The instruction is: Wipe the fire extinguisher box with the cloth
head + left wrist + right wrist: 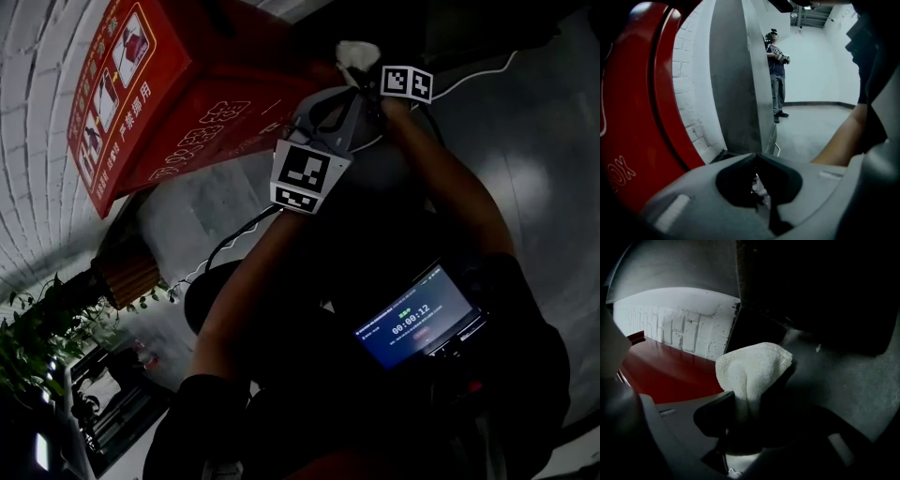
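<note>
Fire extinguisher box (pixel 670 371): cloth (pixel 752 369), clamped in the right gripper (pixel 754 399), sits just right of its red face; left gripper (pixel 757 157) closed empty beside the box.

Red fire extinguisher box (pixel 202 89): white Latin letters "OX" (pixel 622 172) on its rounded red face in the left gripper view, and the start of the word is cut off. White Chinese characters (pixel 211 131) run along its side in the head view, tilted and too blurred to read. Instruction label (pixel 111 86) on its front: small pictograms plus yellow Chinese lines, not legible. Screen (pixel 417 323) at the person's chest: timer "00:00:12", small green line above it unreadable.
</note>
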{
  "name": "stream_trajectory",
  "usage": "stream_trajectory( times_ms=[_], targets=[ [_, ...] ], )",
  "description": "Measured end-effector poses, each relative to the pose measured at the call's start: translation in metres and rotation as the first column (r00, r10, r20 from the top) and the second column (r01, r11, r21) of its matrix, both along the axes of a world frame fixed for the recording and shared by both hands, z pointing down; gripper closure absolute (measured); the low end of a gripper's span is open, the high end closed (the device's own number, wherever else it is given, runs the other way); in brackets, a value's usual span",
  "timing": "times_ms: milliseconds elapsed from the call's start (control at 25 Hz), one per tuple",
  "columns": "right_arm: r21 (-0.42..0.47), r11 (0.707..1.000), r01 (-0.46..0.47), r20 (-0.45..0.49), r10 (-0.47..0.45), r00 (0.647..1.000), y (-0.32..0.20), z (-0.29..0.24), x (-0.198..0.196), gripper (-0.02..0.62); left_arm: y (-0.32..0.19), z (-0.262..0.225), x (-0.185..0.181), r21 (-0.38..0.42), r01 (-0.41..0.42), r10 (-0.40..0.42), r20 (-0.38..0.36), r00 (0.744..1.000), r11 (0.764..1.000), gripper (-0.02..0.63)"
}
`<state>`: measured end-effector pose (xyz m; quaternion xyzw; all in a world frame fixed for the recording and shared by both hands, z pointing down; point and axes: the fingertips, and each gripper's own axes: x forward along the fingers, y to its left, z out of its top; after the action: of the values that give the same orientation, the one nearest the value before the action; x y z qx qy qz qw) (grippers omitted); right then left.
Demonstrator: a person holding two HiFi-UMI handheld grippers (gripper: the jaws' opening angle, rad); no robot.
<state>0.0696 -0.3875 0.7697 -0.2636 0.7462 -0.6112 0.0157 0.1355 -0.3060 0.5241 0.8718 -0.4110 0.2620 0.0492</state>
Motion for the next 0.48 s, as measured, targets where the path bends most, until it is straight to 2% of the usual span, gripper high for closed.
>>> stream_trajectory(
  times_ms=[120,200,360,480],
  targets=[
    [-0.027,1.000,0.005,-0.037,-0.006,0.999,0.008,0.015,0.005,0.432,0.000,0.001,0.001,-0.001,0.000,0.000,-0.005,1.000,1.000,0.603],
    [-0.014,1.000,0.017,-0.053,-0.018,0.998,0.007,0.010,0.009,0.434,0.000,0.000,0.001,-0.003,0.005,-0.005,-0.009,1.000,1.000,0.603],
    [0.125,0.992,0.027,-0.043,-0.022,0.999,-0.014,-0.053,0.021,0.433,-0.001,-0.015,0.004,0.038,-0.014,0.014,0.018,1.000,0.999,0.603],
    [0.250,0.968,0.025,-0.016,-0.021,1.000,-0.028,-0.120,0.027,0.433,-0.001,-0.040,0.013,0.081,-0.030,0.030,-0.002,1.000,0.996,0.603]
  ],
)
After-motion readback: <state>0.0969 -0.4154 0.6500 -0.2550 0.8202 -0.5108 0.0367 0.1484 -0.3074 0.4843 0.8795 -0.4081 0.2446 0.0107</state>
